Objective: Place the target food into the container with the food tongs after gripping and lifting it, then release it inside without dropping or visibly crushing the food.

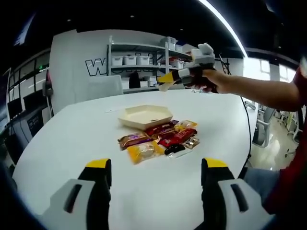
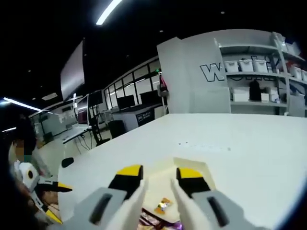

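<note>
Several wrapped snack packets [image 1: 160,138] lie in a heap on the white table [image 1: 72,139], just in front of a shallow cream container [image 1: 145,116]. My left gripper [image 1: 156,166] hovers low on the near side of the heap, its jaws wide apart with nothing between them. A person's hand holds my right gripper [image 1: 165,81] high above the far side of the container. In the right gripper view my right gripper [image 2: 159,176] looks down on the container [image 2: 194,168] and a gold packet [image 2: 163,206]; its jaws stand close, pressing the pale food tongs [image 2: 140,194]. My left gripper [image 2: 56,203] shows at lower left.
A shelf rack with white bins [image 1: 139,60] stands beyond the table's far edge, a pale chair [image 1: 103,86] beside it. Desks with monitors [image 2: 127,103] line the left wall. A black cable [image 1: 247,124] hangs at the table's right side, past a person's arm [image 1: 259,91].
</note>
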### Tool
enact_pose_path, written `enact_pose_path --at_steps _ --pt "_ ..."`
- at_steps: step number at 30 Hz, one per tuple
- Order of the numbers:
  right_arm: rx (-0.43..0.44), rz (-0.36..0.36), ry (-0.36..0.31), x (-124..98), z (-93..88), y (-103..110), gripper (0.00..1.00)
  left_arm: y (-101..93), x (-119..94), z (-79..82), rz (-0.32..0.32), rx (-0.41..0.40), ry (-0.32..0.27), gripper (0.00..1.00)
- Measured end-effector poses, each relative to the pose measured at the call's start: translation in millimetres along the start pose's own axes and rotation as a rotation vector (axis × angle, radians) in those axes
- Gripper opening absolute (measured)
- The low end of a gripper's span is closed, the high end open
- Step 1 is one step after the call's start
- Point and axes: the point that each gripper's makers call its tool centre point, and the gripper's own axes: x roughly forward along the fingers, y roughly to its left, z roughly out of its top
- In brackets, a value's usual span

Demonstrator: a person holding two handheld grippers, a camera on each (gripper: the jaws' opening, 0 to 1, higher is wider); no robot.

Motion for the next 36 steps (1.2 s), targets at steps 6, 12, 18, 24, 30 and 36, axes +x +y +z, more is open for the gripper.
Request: enact_pose_path --at_steps 6,12,18,24,30,36 --pt "0.0 -0.007 0.007 -5.6 -5.1 -2.5 0.21 -1.4 -0.1 1.2 -0.004 0.003 0.0 0.75" --pt "0.008 -0.006 0.014 -9.3 -11.6 -1.9 0.21 -4.2 0.1 1.0 -0.009 0.005 0.0 0.74" --pt "0.009 -0.009 0.019 -11.3 -17.6 0.1 0.21 -7.3 0.3 0.5 -0.017 0.011 0.003 0.74" --pt "0.009 -0.012 0.025 -15.5 -26.8 -0.1 0.22 -6.6 0.4 0.2 -0.017 0.006 0.002 0.75" --pt "0.027 -0.018 0.036 -21.8 -39.5 -2.8 0.22 -8.7 1.2 -2.5 -0.021 0.006 0.013 0.76" --pt "0.039 -0.027 0.054 -24.6 -53.2 -6.8 0.22 -9.9 1.5 -2.6 -0.022 -0.002 0.012 0.77"
